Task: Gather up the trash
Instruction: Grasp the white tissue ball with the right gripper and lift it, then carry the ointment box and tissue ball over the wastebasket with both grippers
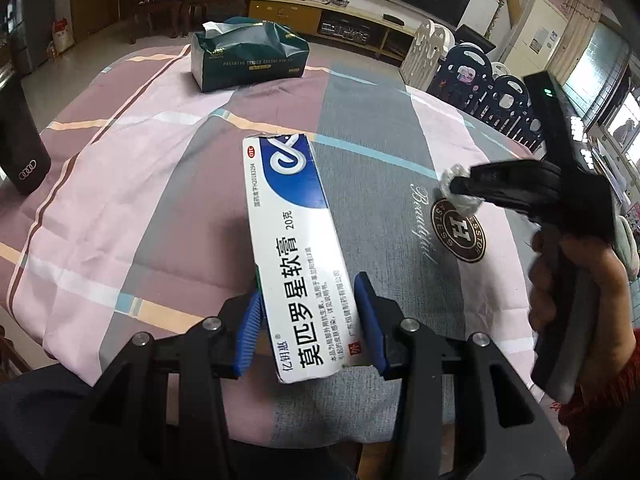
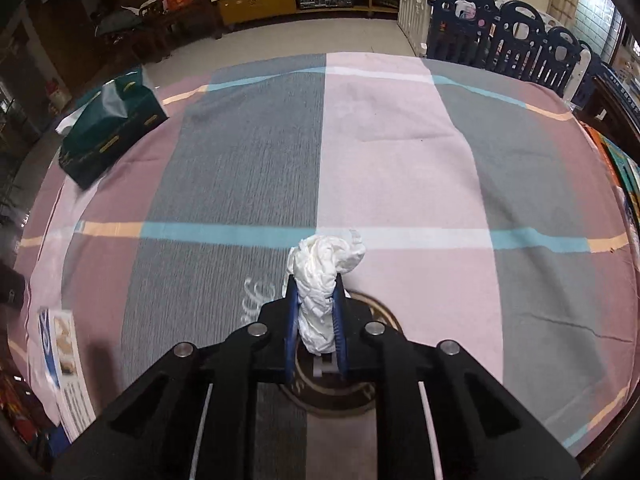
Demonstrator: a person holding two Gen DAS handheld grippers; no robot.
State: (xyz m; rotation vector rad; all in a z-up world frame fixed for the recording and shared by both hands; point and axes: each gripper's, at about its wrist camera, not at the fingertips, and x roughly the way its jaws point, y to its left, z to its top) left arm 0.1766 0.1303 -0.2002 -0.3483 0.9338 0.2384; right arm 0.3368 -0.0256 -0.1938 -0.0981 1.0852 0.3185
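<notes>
Plaid cloth covers the counter [image 2: 400, 152]; we hold trash in both grippers.

Our left gripper [image 1: 310, 320] clamps the near end of the ointment box [image 1: 298, 248], lifted over the cloth; our right gripper [image 2: 316, 320] pinches the crumpled tissue [image 2: 324, 276] near the middle. A green tissue pack [image 1: 248, 58] sits far left. Pickup looks finished; next we likely carry both to a bin, not visible.

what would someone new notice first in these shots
First, the white and blue ointment box filling the middle of the left wrist view, clamped between the blue pads of the left gripper above the plaid cloth. Next, the crumpled white tissue pinched in the right gripper. A dark green tissue pack sits at the cloth's far end.
</notes>
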